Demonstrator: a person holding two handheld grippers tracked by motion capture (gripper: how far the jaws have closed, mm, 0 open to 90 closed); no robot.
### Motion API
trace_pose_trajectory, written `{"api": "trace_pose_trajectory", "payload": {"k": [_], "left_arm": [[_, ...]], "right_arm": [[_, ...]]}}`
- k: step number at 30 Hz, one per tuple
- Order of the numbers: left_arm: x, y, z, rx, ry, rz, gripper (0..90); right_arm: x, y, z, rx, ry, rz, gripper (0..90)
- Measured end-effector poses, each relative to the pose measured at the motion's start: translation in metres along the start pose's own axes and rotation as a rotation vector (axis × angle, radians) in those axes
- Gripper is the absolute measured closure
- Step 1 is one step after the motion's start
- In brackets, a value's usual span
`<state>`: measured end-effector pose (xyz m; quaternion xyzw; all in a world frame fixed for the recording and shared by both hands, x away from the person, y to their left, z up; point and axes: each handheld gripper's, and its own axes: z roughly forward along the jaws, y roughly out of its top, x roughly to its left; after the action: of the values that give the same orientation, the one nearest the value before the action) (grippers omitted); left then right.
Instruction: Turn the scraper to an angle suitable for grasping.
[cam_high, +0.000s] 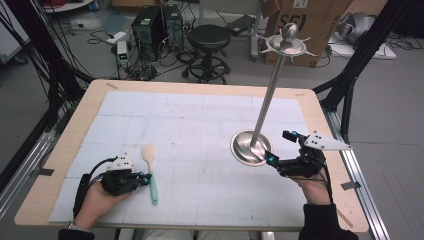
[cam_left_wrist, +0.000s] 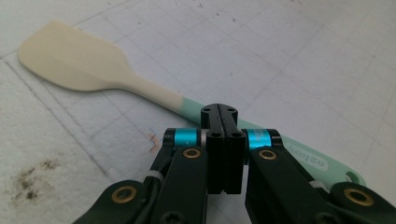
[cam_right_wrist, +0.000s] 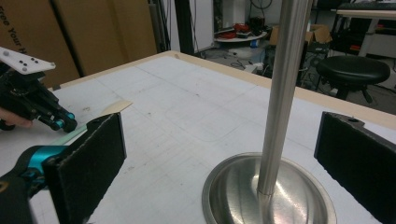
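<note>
Your left gripper (cam_left_wrist: 226, 116) had jaws shut empty, just above spatula (cam_left_wrist: 116, 79); right gripper (cam_right_wrist: 224, 154) stood wide around stand (cam_right_wrist: 280, 93) pole.

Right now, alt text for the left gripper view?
The left tool, jaws shut together with nothing between them, sits just above the mint-green handle of a spatula lying flat on the white gridded mat. The spatula's cream blade points to the upper left; a dark smudge marks the mat at lower left.
</note>
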<state>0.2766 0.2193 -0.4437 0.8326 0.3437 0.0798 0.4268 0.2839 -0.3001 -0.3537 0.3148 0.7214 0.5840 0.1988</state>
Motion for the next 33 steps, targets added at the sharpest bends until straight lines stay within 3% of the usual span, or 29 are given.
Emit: {"api": "trace_pose_trajectory", "payload": {"k": [3,8,15,17,19,22,25,33], "left_arm": [[0.007,0.01,-0.002,-0.056,0.001,-0.045,90.0],[0.013,0.024,0.011,-0.031,0.068,0.013,90.0],[0.021,0.035,0.031,-0.009,0.088,0.05,90.0],[0.022,0.034,0.037,0.02,0.104,0.058,90.0],[0.024,0.033,0.037,0.016,0.094,0.051,89.9],[0.023,0.033,0.037,0.016,0.11,0.073,90.0],[0.023,0.031,0.033,0.024,0.138,0.079,90.0],[0.026,0.018,0.02,0.001,0.165,0.068,90.0]], "right_arm": [[0.0,-0.001,0.0,0.008,-0.004,-0.002,1.1],[0.001,-0.001,0.0,0.014,-0.006,-0.001,1.1],[0.0,-0.004,-0.004,0.008,-0.012,0.007,1.1],[-0.002,-0.005,-0.005,0.008,-0.016,0.011,1.1],[-0.002,-0.006,-0.006,0.004,-0.019,0.013,1.1],[-0.002,-0.006,-0.007,0.003,-0.018,0.013,1.1],[-0.001,-0.005,-0.007,0.001,-0.015,0.015,1.1],[-0.002,-0.005,-0.006,0.0,-0.009,0.013,1.1]]}}
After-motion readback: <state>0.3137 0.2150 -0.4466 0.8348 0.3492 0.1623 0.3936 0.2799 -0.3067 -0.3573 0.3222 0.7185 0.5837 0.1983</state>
